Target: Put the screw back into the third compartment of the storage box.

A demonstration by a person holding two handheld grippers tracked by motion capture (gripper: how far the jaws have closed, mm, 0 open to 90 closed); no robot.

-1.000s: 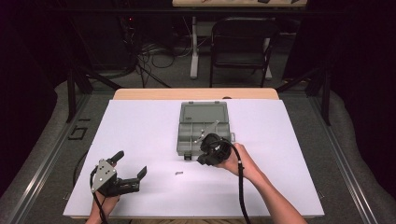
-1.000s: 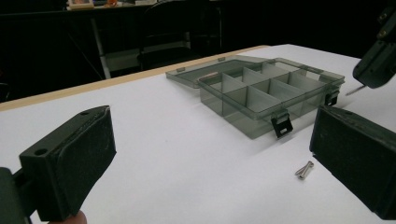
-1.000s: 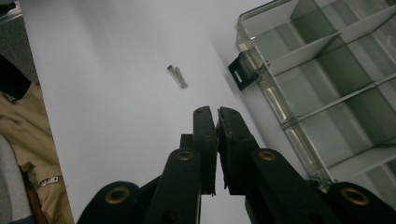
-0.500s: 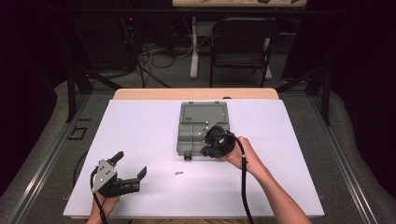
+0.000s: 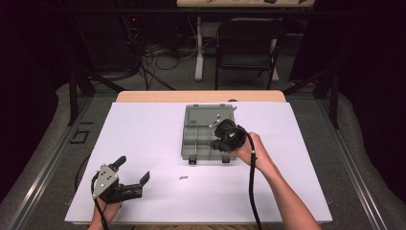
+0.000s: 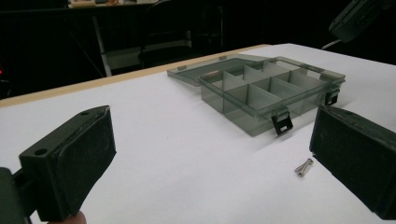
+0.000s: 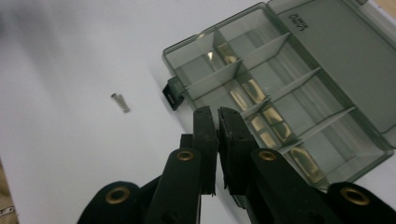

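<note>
Open grey compartment box [image 5: 203, 139] near the middle of the white table [image 5: 143, 124], lid folded flat on the far side, two black latches on the near wall. Right gripper [image 5: 221, 142] over the box's right-hand compartments, jaws pressed together with nothing visible between them; seen likewise along the right gripper view [image 7: 217, 112], tips above the dividers. Small metal screw [image 5: 183, 178] lying loose on the table just in front of the box, apart from both grippers; visible too in the left gripper view [image 6: 303, 166] and the right gripper view [image 7: 120, 102]. Left gripper [image 5: 131, 175] at the near left of the table, well apart from the box, jaws spread wide and empty.
</note>
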